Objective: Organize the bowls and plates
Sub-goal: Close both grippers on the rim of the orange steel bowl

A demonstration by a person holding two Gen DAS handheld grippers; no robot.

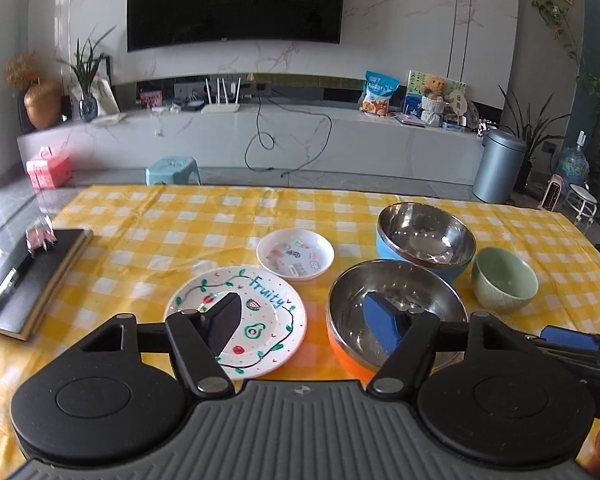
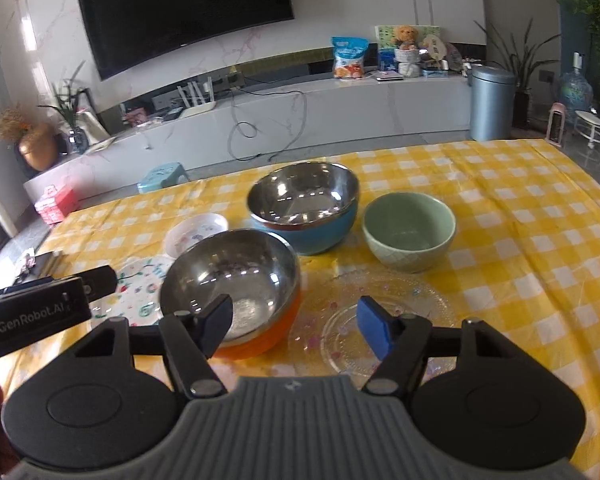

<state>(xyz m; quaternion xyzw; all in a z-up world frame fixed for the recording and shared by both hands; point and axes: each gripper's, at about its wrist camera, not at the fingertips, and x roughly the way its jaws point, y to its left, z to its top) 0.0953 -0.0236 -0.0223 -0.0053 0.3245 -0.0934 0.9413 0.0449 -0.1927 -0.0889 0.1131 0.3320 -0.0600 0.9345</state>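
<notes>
While both claws hang wide open and empty above the desk (image 1: pixel 140 216), the left claw (image 1: pixel 306 320) spans the Fruity plate (image 1: pixel 236 320) and orange bowl (image 1: pixel 396 312); the right claw (image 2: pixel 296 324) fronts what seems a clear glass plate (image 2: pixel 380 320).

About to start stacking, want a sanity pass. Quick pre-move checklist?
1. Left gripper open, empty: ok.
2. Right gripper open, empty: ok.
3. Orange bowl, blue bowl, green bowl upright: ok.
4. Fruity plate and small plate lie flat, apart: ok.
5. Clear glass plate free of the bowls: cannot tell, edges faint.
</notes>
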